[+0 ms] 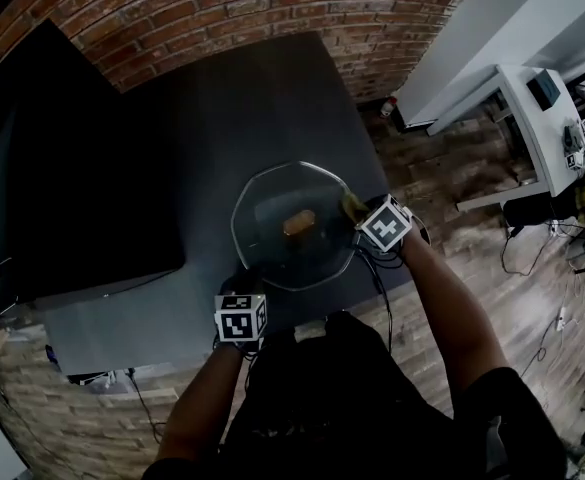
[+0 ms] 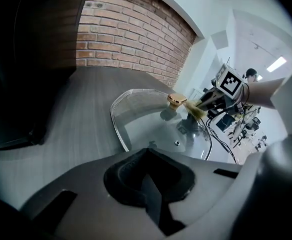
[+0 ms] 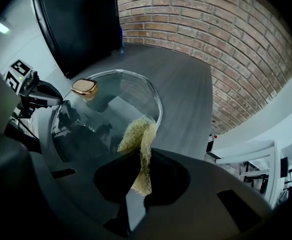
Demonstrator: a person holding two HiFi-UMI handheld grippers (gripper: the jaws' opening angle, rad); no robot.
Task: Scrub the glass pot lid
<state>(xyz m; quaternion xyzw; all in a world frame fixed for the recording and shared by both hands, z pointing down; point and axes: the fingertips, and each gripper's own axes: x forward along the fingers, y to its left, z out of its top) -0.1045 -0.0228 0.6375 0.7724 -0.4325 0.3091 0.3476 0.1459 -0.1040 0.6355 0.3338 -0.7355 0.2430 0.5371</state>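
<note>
Beyond the glass pot lid [image 1: 272,253] the dark table [image 1: 232,108] lies bare up to the brick wall [image 1: 272,8]. A big black box [image 1: 62,188] shuts off the left. The gold knob [image 1: 299,222] stands up mid-lid; left gripper [image 1: 240,280] and right gripper [image 1: 356,208] crowd its near and right rim.

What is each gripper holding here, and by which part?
Right gripper pinches the scrubber by one end. Left gripper seems to clamp the lid at its near rim.
</note>
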